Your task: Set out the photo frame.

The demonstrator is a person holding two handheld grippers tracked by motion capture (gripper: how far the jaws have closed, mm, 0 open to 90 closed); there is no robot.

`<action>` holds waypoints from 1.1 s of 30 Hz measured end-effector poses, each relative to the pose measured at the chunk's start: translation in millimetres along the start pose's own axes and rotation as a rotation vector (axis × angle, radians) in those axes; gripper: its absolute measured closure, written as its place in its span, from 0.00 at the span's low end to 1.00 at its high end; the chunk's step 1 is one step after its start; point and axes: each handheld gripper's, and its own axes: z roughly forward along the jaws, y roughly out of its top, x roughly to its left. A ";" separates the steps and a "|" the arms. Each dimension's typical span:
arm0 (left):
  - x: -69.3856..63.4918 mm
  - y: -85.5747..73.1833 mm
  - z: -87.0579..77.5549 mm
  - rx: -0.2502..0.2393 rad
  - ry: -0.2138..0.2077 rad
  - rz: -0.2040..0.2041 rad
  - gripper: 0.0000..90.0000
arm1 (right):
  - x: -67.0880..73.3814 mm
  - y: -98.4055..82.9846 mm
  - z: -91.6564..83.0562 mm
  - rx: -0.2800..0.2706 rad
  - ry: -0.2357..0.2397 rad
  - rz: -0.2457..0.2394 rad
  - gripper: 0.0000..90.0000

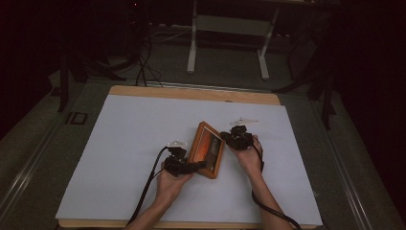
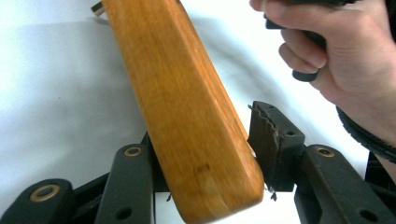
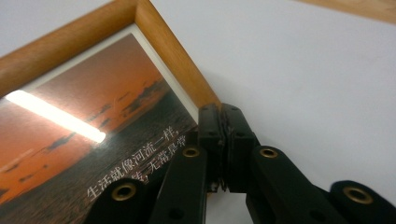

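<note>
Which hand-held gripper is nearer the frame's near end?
Left hand-held gripper: straddles the picture frame at its near end; right hand-held gripper, jaws shut, sits farther up its side.

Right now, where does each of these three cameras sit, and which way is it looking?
High view: above the table, looking forward and down; both forearms, left gripper, right gripper.
Left gripper view: rides that gripper, facing the photo frame edge; other hand beyond.
Right gripper view: rides that gripper, jaws together at the frame's edge.
All share the frame.
</note>
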 end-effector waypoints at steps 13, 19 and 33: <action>-14.7 6.7 5.8 -0.028 0.031 0.039 0.70 | -19.1 -3.8 -47.7 -0.068 -0.003 0.003 0.86; -25.8 7.6 9.2 -0.053 0.049 0.081 0.74 | -22.9 -6.9 -63.4 -0.091 -0.020 -0.005 0.85; -42.0 10.8 9.8 -0.058 0.079 0.196 0.76 | -27.6 -4.0 -86.6 -0.135 -0.028 -0.011 0.84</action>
